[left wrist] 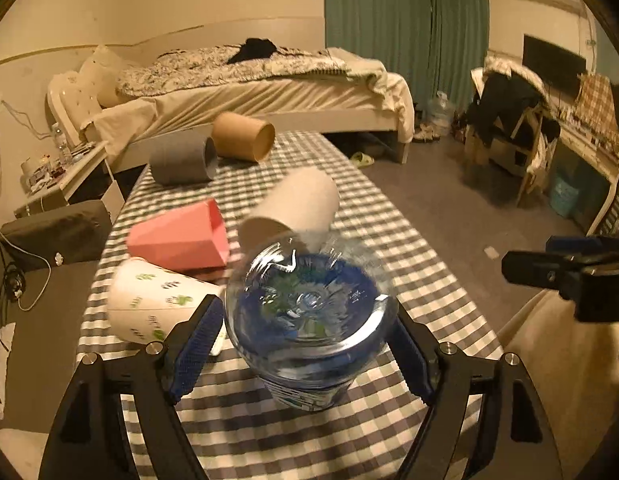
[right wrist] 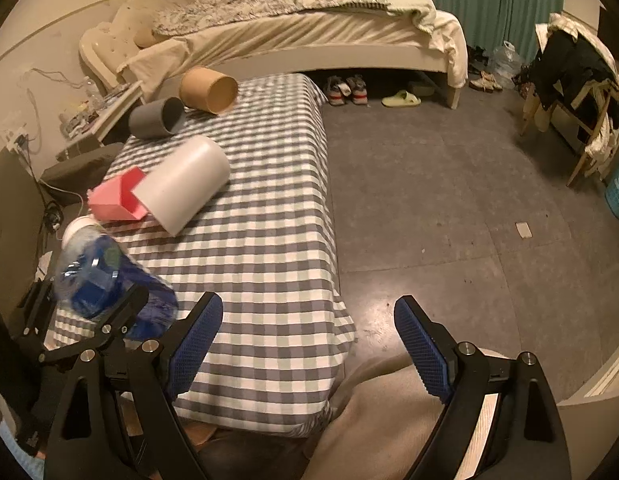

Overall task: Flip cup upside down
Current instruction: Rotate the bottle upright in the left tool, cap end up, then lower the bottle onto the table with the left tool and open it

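**Cups along the surface's left edge**

On the surface (right wrist: 269, 216), two cups, a paper one (right wrist: 208, 89) and a plastic one (right wrist: 156, 117) lie at the far left corner. Nearer, a tumbler (right wrist: 185, 184) lies beside a faceted cup (right wrist: 117, 200). A printed cup (left wrist: 157, 300) lies nearer still, left of the bottle (left wrist: 309, 316).

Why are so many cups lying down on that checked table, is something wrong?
Five cups lie on their sides on the table: brown, grey, white, pink and a leaf-printed one. Nothing looks spilled or broken. The left tongs hold a clear blue-tinted cup tilted above the cloth.
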`<move>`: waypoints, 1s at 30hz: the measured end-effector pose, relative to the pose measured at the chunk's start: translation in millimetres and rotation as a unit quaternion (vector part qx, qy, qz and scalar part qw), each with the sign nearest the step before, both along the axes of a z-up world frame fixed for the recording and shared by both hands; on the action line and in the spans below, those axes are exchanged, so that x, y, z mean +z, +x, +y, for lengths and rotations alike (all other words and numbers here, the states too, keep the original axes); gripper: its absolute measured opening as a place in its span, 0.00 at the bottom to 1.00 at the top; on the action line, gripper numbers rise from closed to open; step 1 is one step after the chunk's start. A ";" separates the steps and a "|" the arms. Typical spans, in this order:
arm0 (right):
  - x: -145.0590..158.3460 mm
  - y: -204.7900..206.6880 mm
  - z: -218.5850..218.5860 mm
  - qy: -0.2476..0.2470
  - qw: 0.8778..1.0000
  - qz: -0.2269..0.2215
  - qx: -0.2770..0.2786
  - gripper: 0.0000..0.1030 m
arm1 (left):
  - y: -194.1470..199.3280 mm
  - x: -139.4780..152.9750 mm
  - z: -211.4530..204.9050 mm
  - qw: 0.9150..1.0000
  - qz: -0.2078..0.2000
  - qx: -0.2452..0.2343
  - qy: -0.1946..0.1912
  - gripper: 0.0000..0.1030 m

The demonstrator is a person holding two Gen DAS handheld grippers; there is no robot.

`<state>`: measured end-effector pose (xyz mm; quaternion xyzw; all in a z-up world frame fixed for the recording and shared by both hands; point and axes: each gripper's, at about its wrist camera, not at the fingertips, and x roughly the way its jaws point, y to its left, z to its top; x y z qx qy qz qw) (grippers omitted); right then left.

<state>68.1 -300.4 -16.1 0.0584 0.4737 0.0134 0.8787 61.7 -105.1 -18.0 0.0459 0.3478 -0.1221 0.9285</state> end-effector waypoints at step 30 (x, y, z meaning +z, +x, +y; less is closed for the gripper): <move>17.1 -73.3 79.1 -0.010 0.991 -0.122 0.063 0.91 | -61.8 19.8 81.6 0.993 -0.001 0.105 -0.053 0.95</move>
